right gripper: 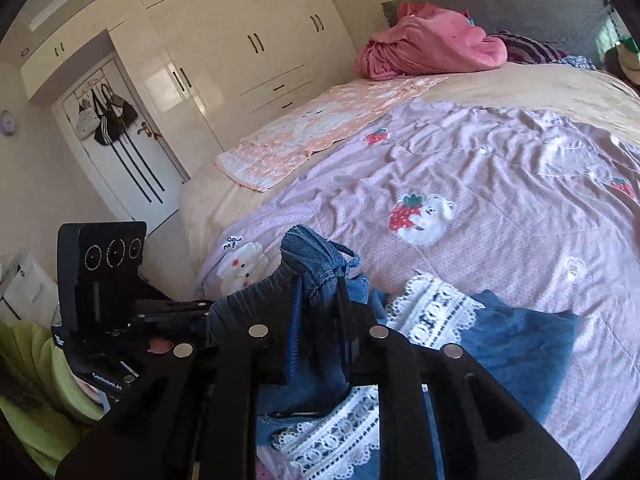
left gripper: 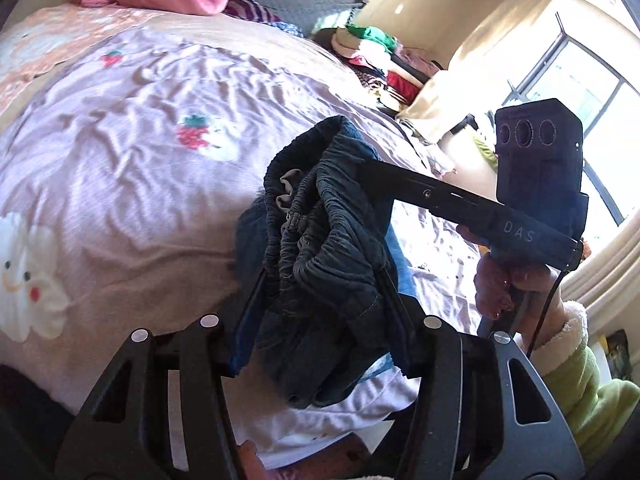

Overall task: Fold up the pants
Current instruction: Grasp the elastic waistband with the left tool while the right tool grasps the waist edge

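Sunlit bedding is filling the left wrist view: a pink quilt (left gripper: 132,128) with strawberry prints is covering the bed, with piled clothes (left gripper: 376,60) up at 1 o'clock by the window. My left gripper (left gripper: 320,320) is clamping its jaws on the bunched elastic waistband of the dark denim pants (left gripper: 320,248), which are hanging in the air just above the quilt. The right gripper (left gripper: 368,172) is reaching in from 3 o'clock, its tip buried in the same waistband.

Over in the right wrist view, the wardrobe (right gripper: 240,40) is standing at 11 o'clock and a pink bundle (right gripper: 428,44) is lying at 1 o'clock near the headboard. The right gripper's (right gripper: 320,308) jaws are pinching another gathered part of the pants (right gripper: 316,264). A lace-trimmed garment (right gripper: 432,308) is lying on the quilt (right gripper: 500,168) directly beneath.

I judge both grips too close together; I should be drawing them apart so the waistband stretches flat, then lowering onto bare quilt toward 1 o'clock, clear of the lace.
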Action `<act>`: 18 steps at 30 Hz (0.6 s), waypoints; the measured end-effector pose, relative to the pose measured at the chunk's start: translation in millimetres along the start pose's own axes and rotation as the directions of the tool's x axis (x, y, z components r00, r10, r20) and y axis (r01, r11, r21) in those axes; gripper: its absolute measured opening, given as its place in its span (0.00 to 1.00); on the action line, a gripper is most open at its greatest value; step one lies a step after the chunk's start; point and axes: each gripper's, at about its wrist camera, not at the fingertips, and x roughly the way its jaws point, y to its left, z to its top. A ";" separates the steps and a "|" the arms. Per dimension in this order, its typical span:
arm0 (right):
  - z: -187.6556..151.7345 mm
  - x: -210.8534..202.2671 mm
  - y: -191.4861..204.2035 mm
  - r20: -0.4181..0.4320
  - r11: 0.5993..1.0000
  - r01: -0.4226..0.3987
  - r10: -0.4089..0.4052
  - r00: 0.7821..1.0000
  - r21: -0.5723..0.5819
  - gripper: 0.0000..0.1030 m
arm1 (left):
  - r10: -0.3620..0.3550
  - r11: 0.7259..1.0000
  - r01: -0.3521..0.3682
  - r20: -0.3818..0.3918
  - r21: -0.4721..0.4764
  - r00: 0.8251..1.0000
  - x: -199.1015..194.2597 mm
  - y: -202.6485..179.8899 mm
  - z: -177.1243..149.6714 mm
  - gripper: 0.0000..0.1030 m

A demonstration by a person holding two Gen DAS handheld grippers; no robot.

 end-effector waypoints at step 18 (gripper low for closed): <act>-70.8 -64.2 -85.8 0.017 0.938 0.112 -0.124 0.992 0.327 0.63 | -0.066 0.988 0.079 -0.096 0.136 0.993 66.0 -78.4 -20.1 0.58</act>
